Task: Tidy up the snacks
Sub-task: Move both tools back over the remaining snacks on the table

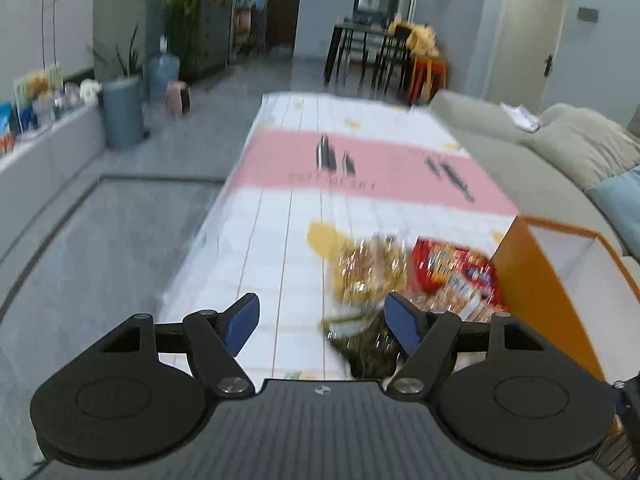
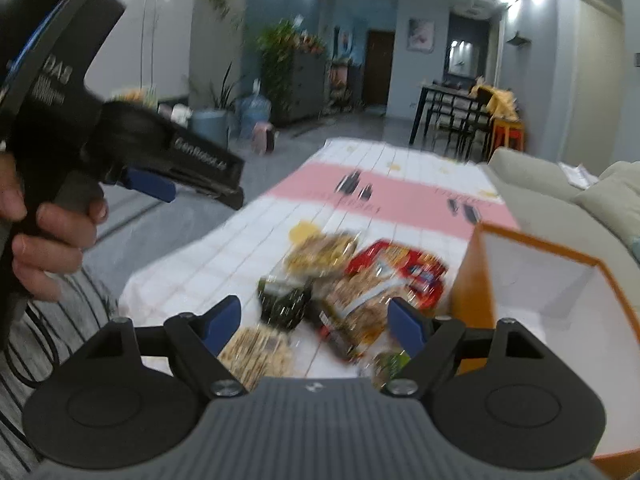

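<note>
Several snack packets lie in a blurred pile on the table near the orange box. In the left wrist view I see a yellow packet, a red packet and a dark green packet. My left gripper hangs open above the table, its right finger over the green packet, holding nothing. My right gripper is open above the pile, over a brown packet, a dark green packet and a beige packet. Nothing is pinched between its blue fingers.
An orange box with a white inside stands open at the pile's right. The white and pink tablecloth stretches away. A grey sofa runs along the right. A hand holds the left tool's black housing at the upper left.
</note>
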The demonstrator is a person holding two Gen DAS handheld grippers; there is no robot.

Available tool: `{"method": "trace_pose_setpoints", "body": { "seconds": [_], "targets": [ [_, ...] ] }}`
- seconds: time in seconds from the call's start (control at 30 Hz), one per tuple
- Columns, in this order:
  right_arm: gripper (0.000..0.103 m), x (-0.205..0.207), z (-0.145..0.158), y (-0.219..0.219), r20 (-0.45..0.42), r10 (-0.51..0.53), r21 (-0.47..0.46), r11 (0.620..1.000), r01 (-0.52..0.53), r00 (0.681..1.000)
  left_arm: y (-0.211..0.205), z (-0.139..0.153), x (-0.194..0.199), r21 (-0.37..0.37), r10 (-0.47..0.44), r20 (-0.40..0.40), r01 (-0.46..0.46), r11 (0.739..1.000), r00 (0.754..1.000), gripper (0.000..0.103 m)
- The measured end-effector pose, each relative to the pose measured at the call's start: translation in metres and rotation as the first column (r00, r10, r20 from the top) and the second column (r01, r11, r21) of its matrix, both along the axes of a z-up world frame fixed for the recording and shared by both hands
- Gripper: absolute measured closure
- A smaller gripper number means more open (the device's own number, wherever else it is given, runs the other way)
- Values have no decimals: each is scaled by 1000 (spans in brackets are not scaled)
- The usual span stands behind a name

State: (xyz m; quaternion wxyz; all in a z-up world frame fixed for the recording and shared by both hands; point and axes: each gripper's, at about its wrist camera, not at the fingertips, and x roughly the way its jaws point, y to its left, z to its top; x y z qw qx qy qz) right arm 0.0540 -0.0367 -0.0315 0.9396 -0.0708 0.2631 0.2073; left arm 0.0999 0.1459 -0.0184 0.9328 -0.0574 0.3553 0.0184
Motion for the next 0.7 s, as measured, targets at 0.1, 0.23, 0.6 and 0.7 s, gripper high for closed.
{"method": "trace_pose_setpoints", "body": {
  "seconds": [0.1,0.23,0.6,0.7],
  "targets": [
    [24,9,-15,9,-50,0,-30,1000,-2,999,5,-8,6,-1,-2,-31,2,1000,1000,19],
    [24,19,-36,14,-108,-21,-57,998,15,994,11,-16,8,-16,-35,-76,34,999,996,19],
    [24,48,-69,16,-389,-51,123,987,107,920,15,-26,12,-32,-55,-153,51,998,987,19],
    [23,56,-76,31,-451,-124,106,976,191,884,20,-24,15,-60,-69,-129,62,996,989,19]
  ]
}}
